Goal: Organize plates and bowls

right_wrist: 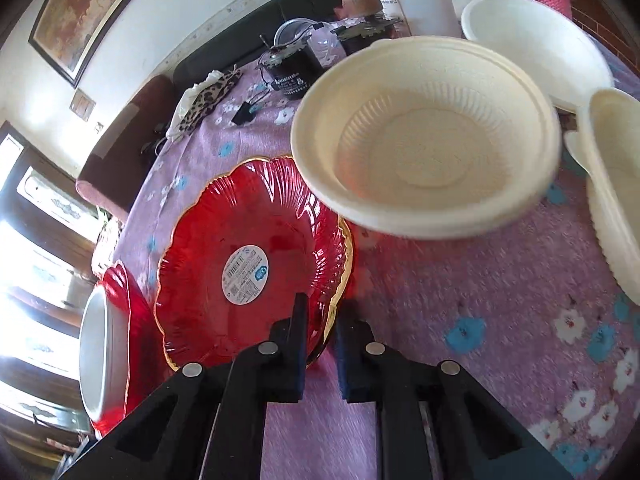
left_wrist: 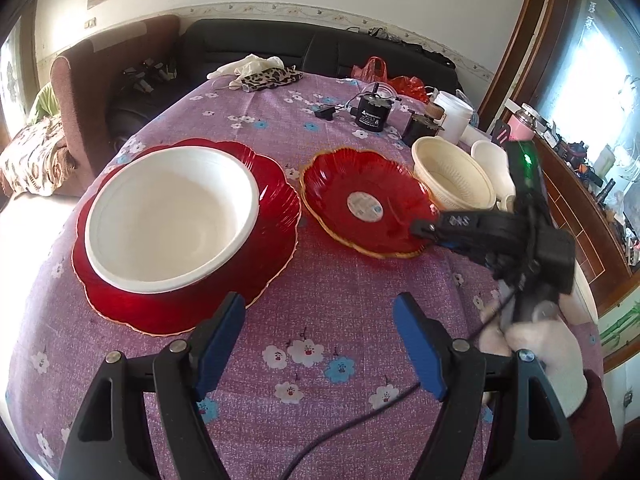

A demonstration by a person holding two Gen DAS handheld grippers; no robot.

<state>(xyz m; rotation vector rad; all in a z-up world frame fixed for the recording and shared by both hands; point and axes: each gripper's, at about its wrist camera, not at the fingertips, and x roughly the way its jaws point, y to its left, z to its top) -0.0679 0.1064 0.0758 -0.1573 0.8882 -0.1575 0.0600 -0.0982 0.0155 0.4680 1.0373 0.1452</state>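
Red plate (right_wrist: 248,256) is lying on the floral purple tabletop (left_wrist: 340,320), right gripper (right_wrist: 320,320) jaws clamping its rim; left gripper (left_wrist: 320,344) jaws are gaping wide, sofa (left_wrist: 320,52) sitting beyond the far edge.

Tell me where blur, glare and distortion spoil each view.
Left wrist view: the window is blown out, the fisheye bends the table edge, and the right gripper is slightly smeared. Right wrist view: the cream bowl has a blurred rim, and glare whites out the left edge.
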